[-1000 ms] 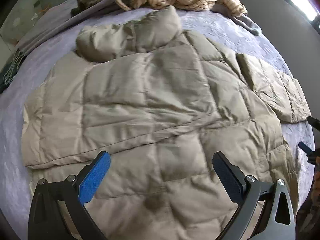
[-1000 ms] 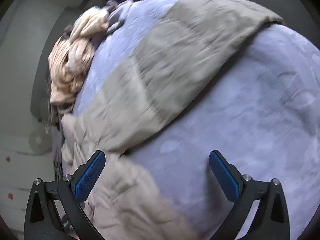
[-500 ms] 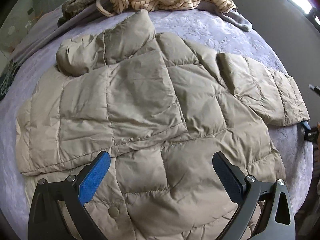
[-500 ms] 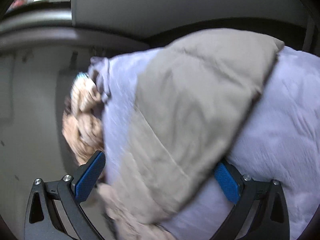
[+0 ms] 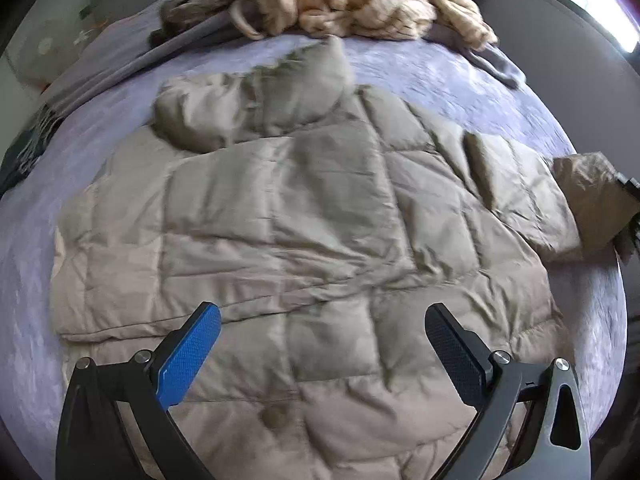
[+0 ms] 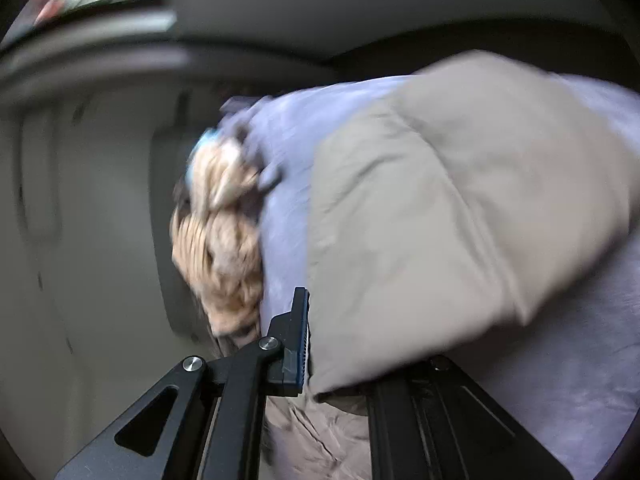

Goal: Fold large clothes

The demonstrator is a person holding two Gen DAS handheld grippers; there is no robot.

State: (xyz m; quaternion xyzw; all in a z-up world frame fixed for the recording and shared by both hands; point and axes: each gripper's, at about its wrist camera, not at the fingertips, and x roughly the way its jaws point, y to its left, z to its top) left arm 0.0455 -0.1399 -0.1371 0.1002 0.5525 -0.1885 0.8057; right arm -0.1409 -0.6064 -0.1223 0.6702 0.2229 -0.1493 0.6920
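A beige quilted puffer jacket (image 5: 304, 240) lies spread on a lavender bed (image 5: 460, 76), its hood toward the far side. One sleeve is folded across its body. My left gripper (image 5: 320, 348) is open and empty, hovering over the jacket's lower part. My right gripper (image 6: 340, 344) is shut on the cuff of the jacket's other sleeve (image 6: 440, 216) and holds it raised off the bed. In the left wrist view that lifted sleeve end (image 5: 592, 200) shows at the right edge of the bed.
A heap of cream striped clothes (image 5: 360, 4) and a dark garment (image 5: 200, 4) lie at the far end of the bed. A grey blanket (image 5: 100, 72) runs along the far left. Grey walls surround the bed.
My right gripper closed on the sleeve cuff and lifted it off the bed. The left gripper stayed open and moved a little closer over the jacket.
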